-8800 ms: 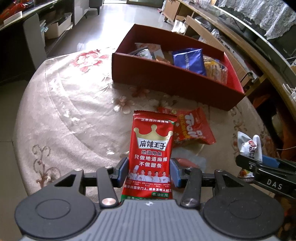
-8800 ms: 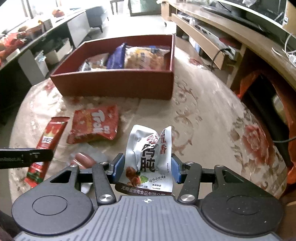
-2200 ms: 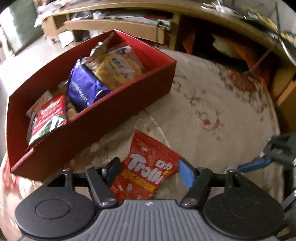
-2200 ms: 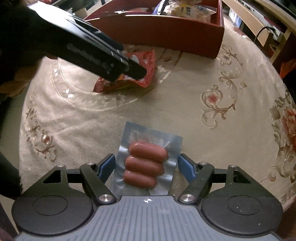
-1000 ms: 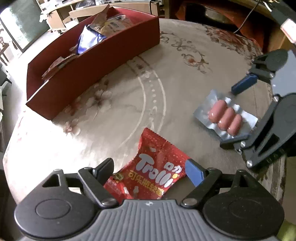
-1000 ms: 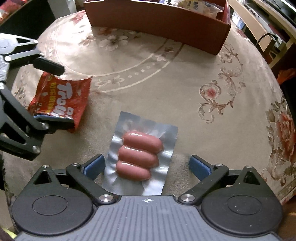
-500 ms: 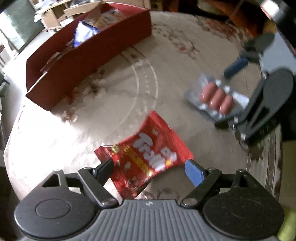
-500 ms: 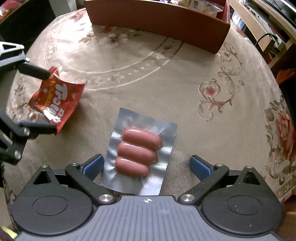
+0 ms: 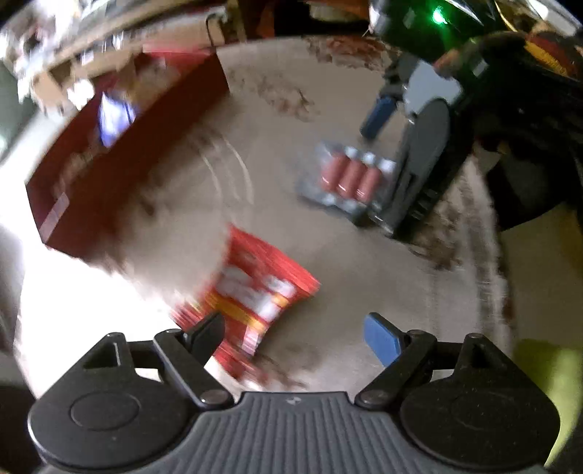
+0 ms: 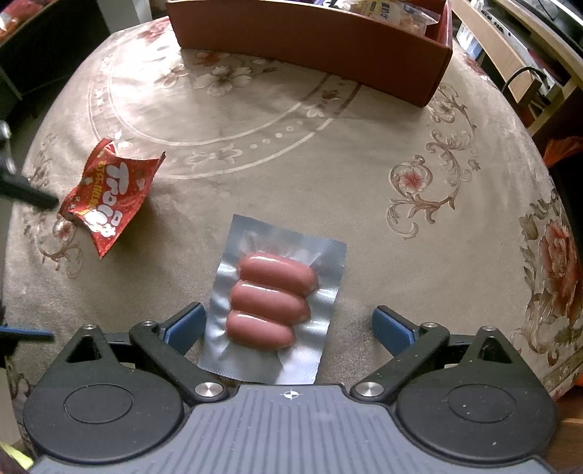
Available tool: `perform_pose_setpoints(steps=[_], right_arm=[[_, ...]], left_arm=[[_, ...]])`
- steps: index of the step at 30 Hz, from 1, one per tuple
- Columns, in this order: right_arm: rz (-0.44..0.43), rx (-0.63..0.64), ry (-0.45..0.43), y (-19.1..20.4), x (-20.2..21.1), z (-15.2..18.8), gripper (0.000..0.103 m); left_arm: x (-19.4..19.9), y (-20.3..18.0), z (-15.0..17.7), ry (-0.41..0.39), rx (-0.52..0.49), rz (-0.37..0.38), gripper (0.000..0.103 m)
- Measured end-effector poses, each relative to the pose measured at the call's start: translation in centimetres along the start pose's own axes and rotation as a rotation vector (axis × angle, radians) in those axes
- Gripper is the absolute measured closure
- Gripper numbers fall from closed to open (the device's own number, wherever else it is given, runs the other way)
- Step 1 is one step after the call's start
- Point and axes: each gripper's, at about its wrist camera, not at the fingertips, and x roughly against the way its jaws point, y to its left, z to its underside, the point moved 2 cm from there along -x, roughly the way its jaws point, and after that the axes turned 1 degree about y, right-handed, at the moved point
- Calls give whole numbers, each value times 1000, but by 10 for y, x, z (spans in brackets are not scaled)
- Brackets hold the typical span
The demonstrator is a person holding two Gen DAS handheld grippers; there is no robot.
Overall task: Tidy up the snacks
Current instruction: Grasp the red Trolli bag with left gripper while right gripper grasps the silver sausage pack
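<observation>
A red Trolli bag (image 10: 109,189) lies crumpled on the tablecloth at the left. In the blurred left wrist view the Trolli bag (image 9: 255,291) sits just ahead of my left gripper (image 9: 293,333). That gripper is open, and its dark left finger (image 9: 207,331) overlaps the bag's near corner. A clear pack of three sausages (image 10: 269,302) lies flat between the blue pads of my right gripper (image 10: 288,324), which is open, with the right pad well clear of the pack. The sausage pack (image 9: 346,178) and right gripper (image 9: 419,160) also appear in the left wrist view.
A red box (image 10: 309,32) holding several snack packs stands at the far edge of the round table (image 10: 364,164); the red box (image 9: 120,164) appears far left in the left wrist view. Shelving (image 10: 528,65) runs along the right.
My left gripper has rolled and pulled back to the left, nearly out of the right wrist view. The Trolli bag has turned and crumpled a little. My right gripper and the sausages stayed put.
</observation>
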Motion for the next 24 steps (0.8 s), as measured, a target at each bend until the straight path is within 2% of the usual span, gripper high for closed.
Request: perform_pose_setpoints(steps=[5, 7, 8, 9, 13, 15, 17, 19, 24], right_arm=[[-4, -5, -1, 0, 1, 0, 3], [-2, -5, -2, 1, 1, 1, 3], [-1, -6, -1, 1, 1, 1, 3], [-1, -6, 1, 1, 1, 1, 3], [-2, -9, -2, 1, 1, -2, 3], [2, -10, -8, 0, 2, -2, 7], [12, -10, -20, -1, 5, -2, 13], [17, -16, -37, -2, 8, -3, 23], [17, -27, -44, -4, 9, -6, 23]], left_arm=[[-37, 15, -16, 102, -108, -10, 16], [-49, 17, -16, 119, -139, -14, 15], [-54, 19, -17, 120, -144, -29, 8], [-56, 23, -15, 117, -130, -27, 5], [-56, 39, -2, 125, 80, 12, 9], [-51, 37, 5, 117, 159, 4, 17], [-45, 30, 9, 109, 208, -1, 32], [-41, 24, 11, 89, 272, 5, 32], [-34, 30, 12, 52, 398, -15, 29]])
